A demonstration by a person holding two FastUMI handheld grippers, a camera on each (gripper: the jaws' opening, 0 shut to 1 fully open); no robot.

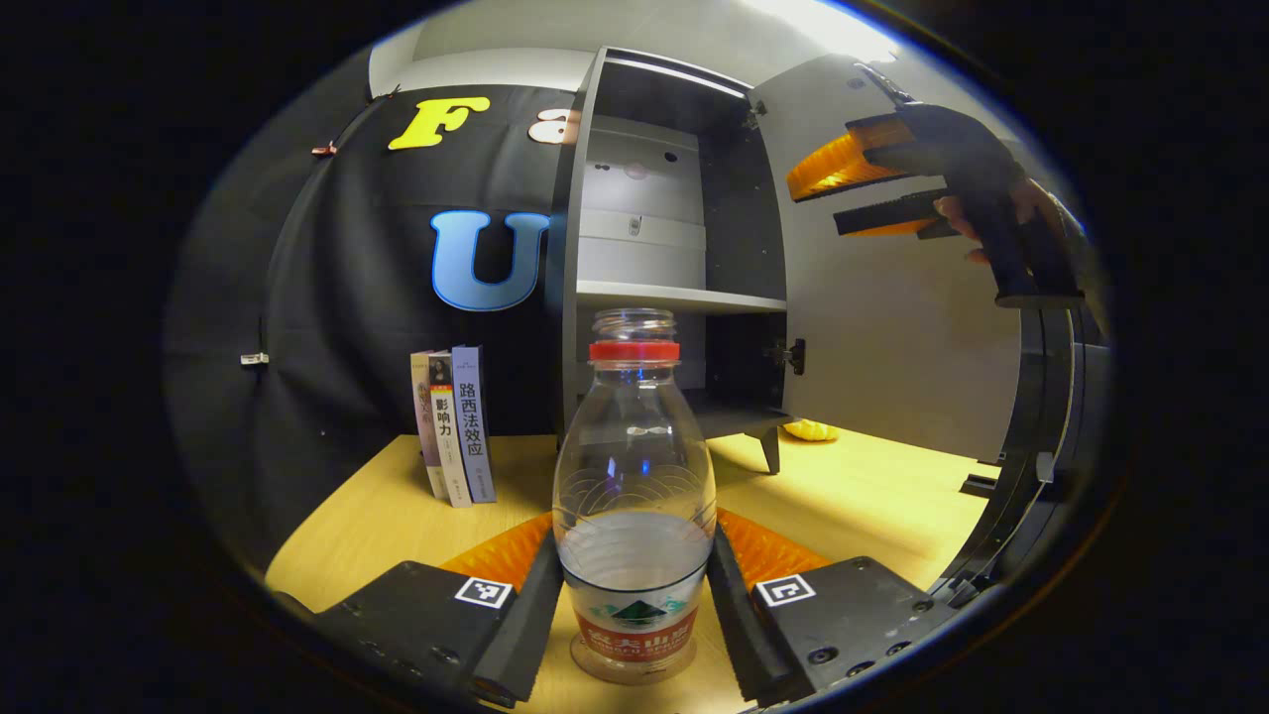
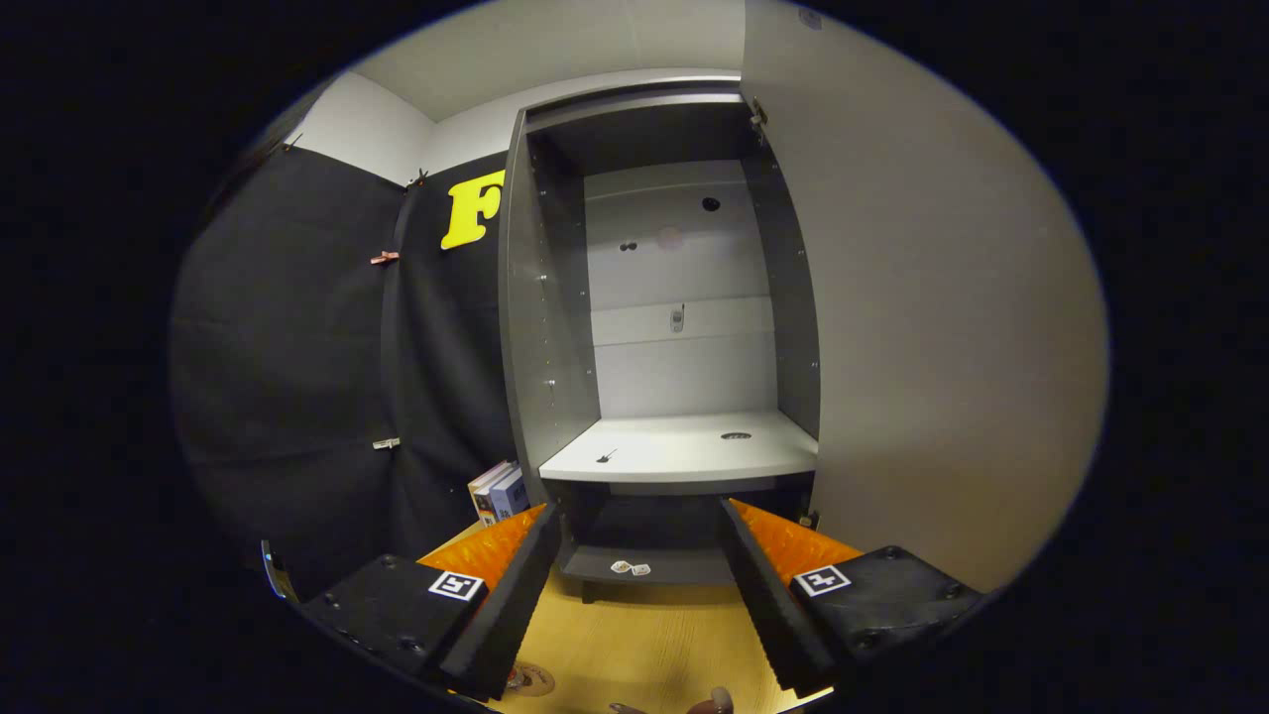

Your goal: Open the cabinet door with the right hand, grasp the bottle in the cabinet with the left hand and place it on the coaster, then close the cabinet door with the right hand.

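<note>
Meanwhile, the left gripper [image 1: 634, 605] clasps the bottle [image 1: 634, 496] between both fingers, low over the wooden table [image 1: 853, 496], out of the cabinet [image 1: 654, 248]. Beside the swung-open cabinet door [image 1: 892, 347], the right gripper [image 1: 843, 203] hangs unclenched and empty. The coaster can't be made out with certainty; setting down likely comes next, then shutting the door.
</note>
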